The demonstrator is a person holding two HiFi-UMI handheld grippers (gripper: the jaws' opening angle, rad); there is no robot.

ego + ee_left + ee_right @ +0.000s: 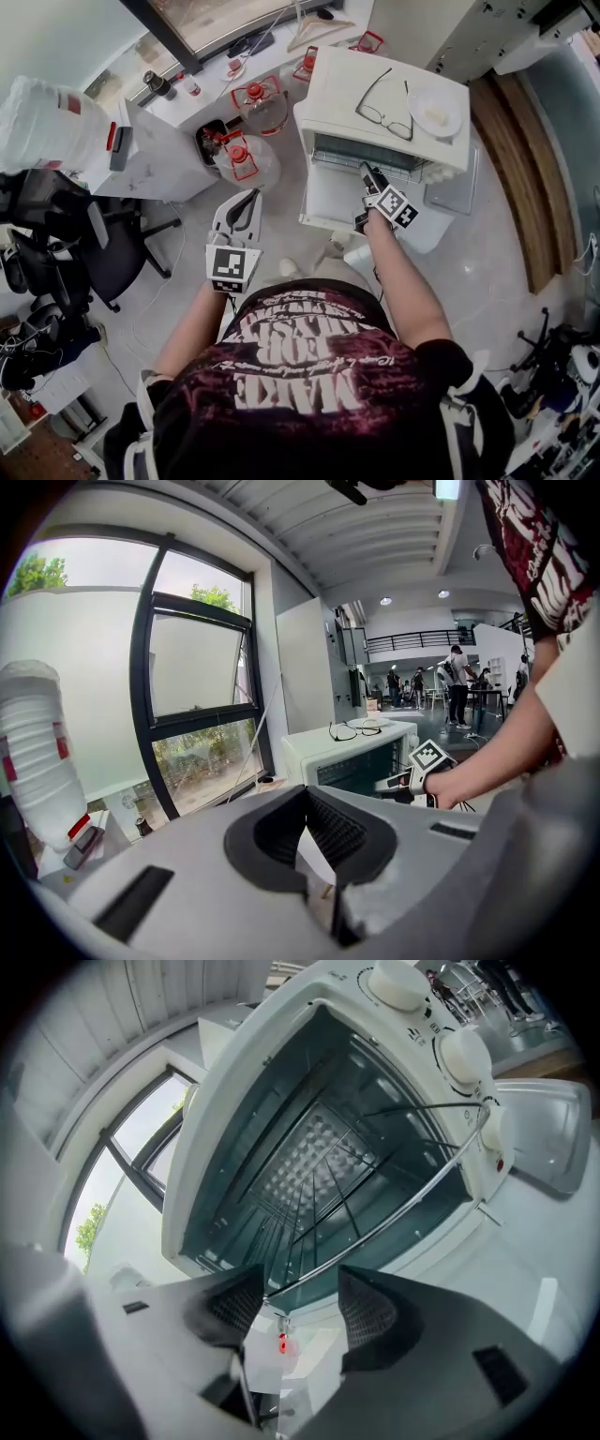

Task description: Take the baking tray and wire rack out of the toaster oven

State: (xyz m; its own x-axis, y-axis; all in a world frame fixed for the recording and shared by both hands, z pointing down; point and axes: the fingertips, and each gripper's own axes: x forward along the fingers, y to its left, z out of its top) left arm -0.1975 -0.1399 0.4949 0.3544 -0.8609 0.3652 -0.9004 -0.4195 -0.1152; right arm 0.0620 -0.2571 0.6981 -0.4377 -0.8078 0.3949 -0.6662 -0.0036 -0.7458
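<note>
While reaching toward a white toaster oven [337, 84] with its door [333, 202] let down, holds the right gripper [366, 173] at the oven's mouth, jaws well apart and pressing on nothing. Holds the left gripper [251, 197] back on the near left, well apart from the oven, jaws closed tip to tip and empty.

Looks along the right jaws straight into the cavity, with the wire rack [323, 1199] resting inside, thin cross wires running toward the far wall. Shows a bright rod [403, 1194] across the mouth, probably the rack's front rail, its left end just beyond the gap between the pads but not pinched.

Leaves the baking tray in doubt: perhaps the grey shallow pan [553, 1138] lying just right of the oven, perhaps hidden under the rack.

Carries glasses [386, 94] and a small plate [436, 111] on the oven's roof, so calls for no jolting.

Expect a light, stiff rack, smooth and slippery, apt to tip if caught at one corner. Best taken at the middle of the front rail, pads closed across the rod, then drawn level and straight toward the near side. Likely to bind if pulled askew.
</note>
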